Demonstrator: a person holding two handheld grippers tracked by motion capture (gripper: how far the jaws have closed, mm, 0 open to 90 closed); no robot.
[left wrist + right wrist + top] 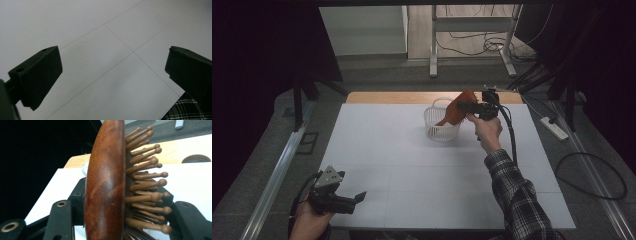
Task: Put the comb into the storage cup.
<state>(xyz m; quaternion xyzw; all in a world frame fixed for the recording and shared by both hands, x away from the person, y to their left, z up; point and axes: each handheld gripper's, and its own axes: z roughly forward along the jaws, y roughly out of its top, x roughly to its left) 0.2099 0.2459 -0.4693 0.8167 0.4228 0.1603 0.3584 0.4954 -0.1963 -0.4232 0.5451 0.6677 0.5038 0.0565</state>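
- The left tongs (360, 196) rest low at the near left corner of the white counter (412, 175), held in the person's left hand (307, 220). In the left gripper view the jaws stand spread wide with nothing between them, bare counter beyond and a bit of plaid sleeve (185, 110) at the corner.
- The white slotted basket (439, 127) stands near the far edge of the counter, about mid-width, with a loop handle at its back.
- The wooden paddle hairbrush (457, 111) hangs tilted over the basket's right rim, its lower end dipping inside.
- The right tongs (464, 106) pinch the hairbrush; the right gripper view shows the brown back and ball-tipped pins (147, 165) clamped between the jaws.
- Judged from this, the brush is lifted and carried to the basket; what is left is lowering it in and letting go, while the left tongs have no part yet.
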